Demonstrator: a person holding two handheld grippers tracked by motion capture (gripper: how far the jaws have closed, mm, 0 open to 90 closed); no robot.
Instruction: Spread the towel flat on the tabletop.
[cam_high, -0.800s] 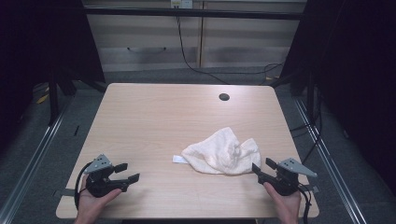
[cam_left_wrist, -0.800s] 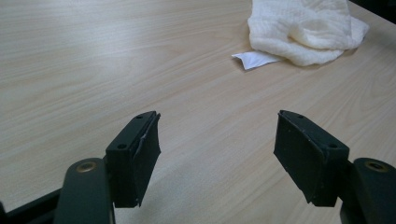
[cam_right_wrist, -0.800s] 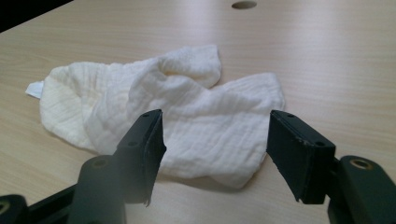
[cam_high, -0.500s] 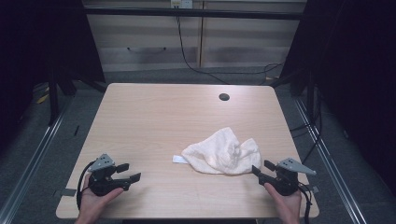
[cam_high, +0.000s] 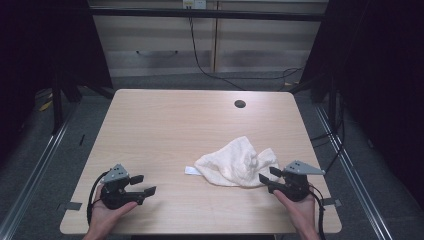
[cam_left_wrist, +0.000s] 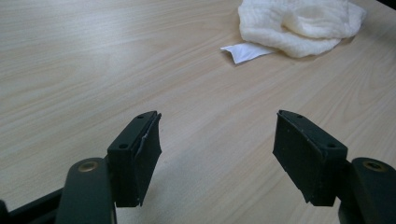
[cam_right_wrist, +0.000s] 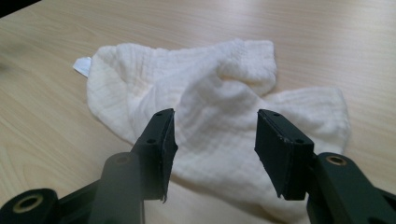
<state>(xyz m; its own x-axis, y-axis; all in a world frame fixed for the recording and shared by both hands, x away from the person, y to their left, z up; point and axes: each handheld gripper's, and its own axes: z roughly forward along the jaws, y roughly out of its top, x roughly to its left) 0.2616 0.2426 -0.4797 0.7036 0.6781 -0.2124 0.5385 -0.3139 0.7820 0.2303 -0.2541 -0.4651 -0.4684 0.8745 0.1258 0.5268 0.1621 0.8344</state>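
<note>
A crumpled white cloth (cam_high: 235, 162) lies right of centre on the wooden table (cam_high: 175, 130), with a small white label (cam_high: 191, 170) poking out at its left edge. My right gripper (cam_high: 267, 176) is open, and its jaws almost reach the cloth's near right edge. In the right gripper view my right gripper (cam_right_wrist: 215, 135) frames the cloth (cam_right_wrist: 219, 93) close ahead, with nothing pinched. My left gripper (cam_high: 144, 184) stands open over bare wood at the near left. The left gripper view shows my left gripper (cam_left_wrist: 217, 140) empty, with the cloth (cam_left_wrist: 299, 23) and its label (cam_left_wrist: 245, 51) farther off.
A round cable hole (cam_high: 240, 104) sits in the far right part of the tabletop. Pale cabinets (cam_high: 210, 45) with a hanging cable (cam_high: 197, 55) stand beyond the far edge. Dark curtains flank both sides. Bare wood stretches between the two grippers.
The right gripper has edged a little toward the cloth. The left hand has hardly shifted, and the cloth lies as before.
</note>
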